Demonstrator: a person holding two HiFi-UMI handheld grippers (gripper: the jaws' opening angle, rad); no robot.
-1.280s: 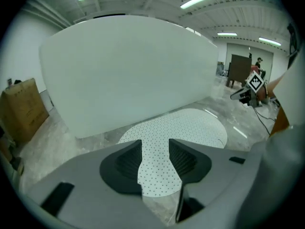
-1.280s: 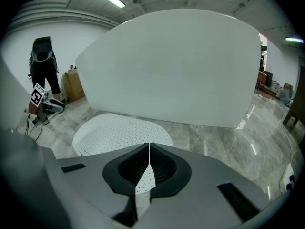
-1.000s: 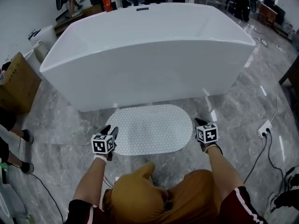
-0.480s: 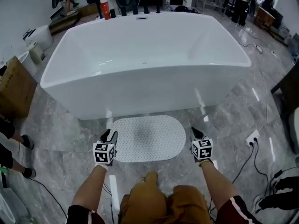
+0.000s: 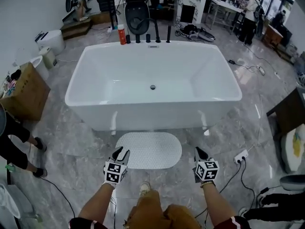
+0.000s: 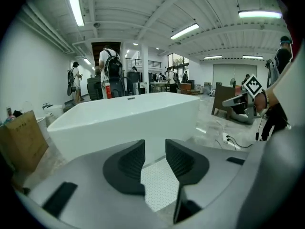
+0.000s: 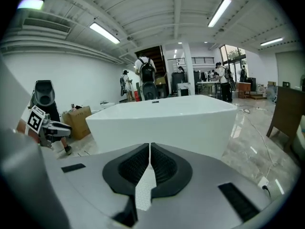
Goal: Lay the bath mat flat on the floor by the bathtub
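Grey marble floor (image 5: 71, 137) carries the white oval bath mat (image 5: 148, 150), which lies flat with one long edge just beside the near wall of the white bathtub (image 5: 152, 112); the tub stands at the mat's 12 o'clock. Neither tool touches the mat. The left gripper (image 5: 121, 152) hangs at the mat's 8 o'clock. Its jaws have just been closing and stand a moderate gap apart, gripping nothing; only the mat far below shows through the gap. The right gripper (image 5: 199, 152) hangs at the mat's 4 o'clock, its jaws drawn together to a thin slit and empty. A white power strip (image 5: 239, 156) lies at that gripper's 3 o'clock. A red bottle (image 5: 122, 35) stands at the tub's far rim, toward 11 o'clock, and a cardboard box (image 5: 26, 92) sits at the tub's 9 o'clock.
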